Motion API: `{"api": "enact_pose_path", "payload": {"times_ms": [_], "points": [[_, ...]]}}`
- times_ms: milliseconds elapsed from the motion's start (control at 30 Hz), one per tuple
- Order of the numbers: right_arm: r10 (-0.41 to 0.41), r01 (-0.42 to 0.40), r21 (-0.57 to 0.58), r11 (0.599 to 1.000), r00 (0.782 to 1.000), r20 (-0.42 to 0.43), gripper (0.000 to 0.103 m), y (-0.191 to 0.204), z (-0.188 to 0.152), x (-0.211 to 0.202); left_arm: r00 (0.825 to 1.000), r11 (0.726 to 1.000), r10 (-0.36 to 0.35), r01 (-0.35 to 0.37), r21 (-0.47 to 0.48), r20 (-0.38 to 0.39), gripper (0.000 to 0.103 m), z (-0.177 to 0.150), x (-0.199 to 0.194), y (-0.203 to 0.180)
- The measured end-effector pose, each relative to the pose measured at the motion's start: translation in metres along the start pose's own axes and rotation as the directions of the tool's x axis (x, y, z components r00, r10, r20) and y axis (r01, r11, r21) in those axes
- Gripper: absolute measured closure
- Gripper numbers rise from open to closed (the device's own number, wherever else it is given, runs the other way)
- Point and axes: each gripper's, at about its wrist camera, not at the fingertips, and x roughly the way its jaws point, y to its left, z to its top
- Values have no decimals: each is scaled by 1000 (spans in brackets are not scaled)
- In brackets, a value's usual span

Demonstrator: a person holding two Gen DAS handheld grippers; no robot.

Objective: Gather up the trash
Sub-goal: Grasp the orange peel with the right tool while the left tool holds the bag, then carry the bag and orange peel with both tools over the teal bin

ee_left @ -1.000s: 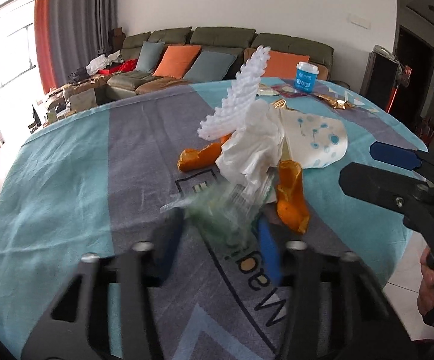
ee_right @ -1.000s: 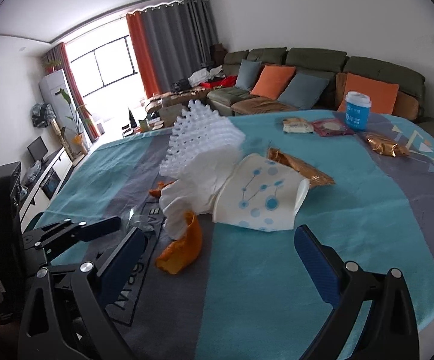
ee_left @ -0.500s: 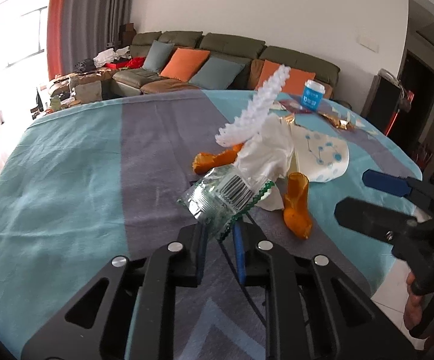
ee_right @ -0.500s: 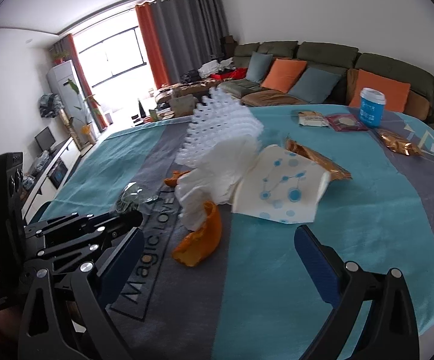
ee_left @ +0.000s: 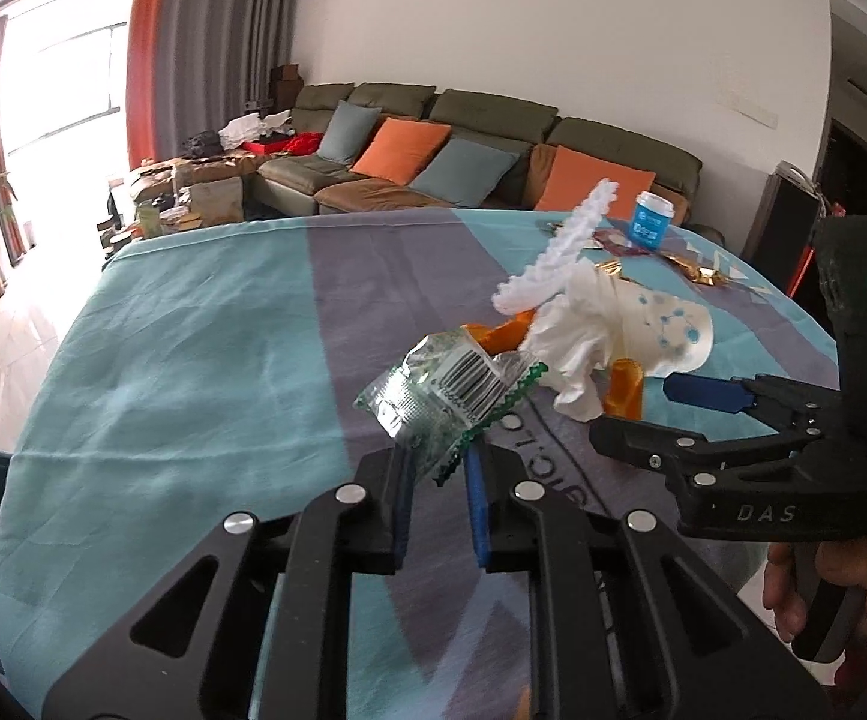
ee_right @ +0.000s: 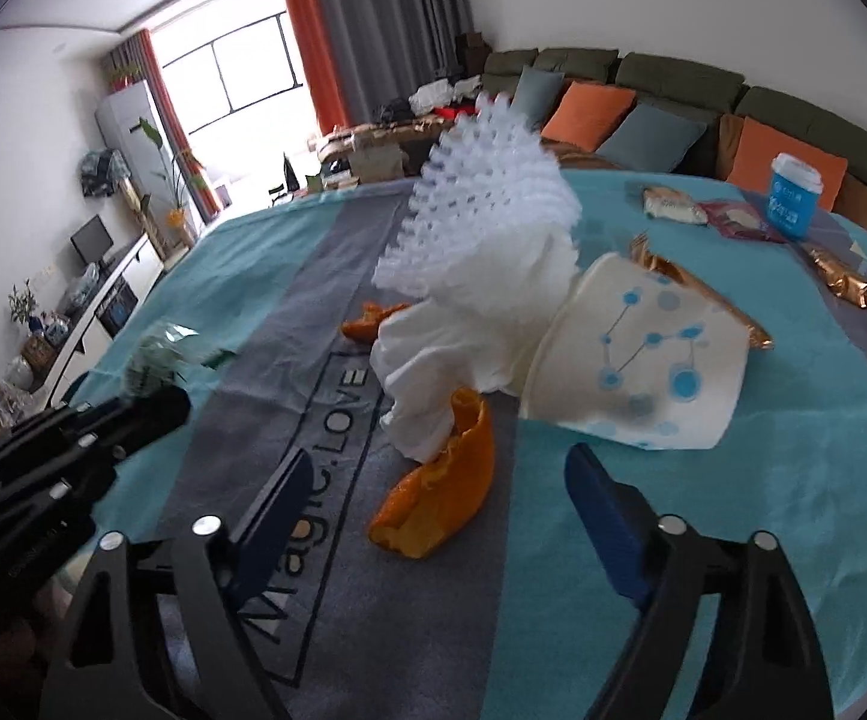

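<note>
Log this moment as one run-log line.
left gripper: shut on clear green-edged plastic wrapper | right gripper: open, closing, straddling orange peel | blue-grey tablecloth

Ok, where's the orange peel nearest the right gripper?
Right wrist view, centre: the orange peel lies on the tablecloth's grey stripe, just ahead of the open fingers, against the crumpled tissue.

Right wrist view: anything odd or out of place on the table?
Yes: litter is heaped mid-table. A white paper cup with blue dots lies tipped on its side against crumpled white tissue, with orange peel in front. Farther back, a blue cup with a white lid stands upright.
</note>
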Motion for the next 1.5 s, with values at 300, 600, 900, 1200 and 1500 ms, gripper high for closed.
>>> {"api": "enact_pose_path", "payload": {"times_ms": [300, 600, 900, 1200, 1500], "points": [[-67, 64, -51, 997, 996, -51, 79, 5, -7, 11, 1000, 1000, 11, -11, -25, 6, 87, 0, -5, 11], [-68, 65, -57, 996, 996, -52, 83, 9, -9, 3, 999, 998, 38, -37, -49, 33, 87, 0, -17, 23], [41, -39, -108, 993, 999, 21, 83, 43, 7, -30, 986, 984, 146, -136, -115, 83, 86, 1, -52, 60], [273, -253, -244, 936, 960, 55, 83, 124, 38, -28, 940, 939, 315, -287, -192, 134, 86, -7, -107, 109], [440, -409, -383, 828, 898, -7, 83, 220, 64, -19, 858, 849, 493, -440, -292, 142, 85, -27, -168, 165]]}}
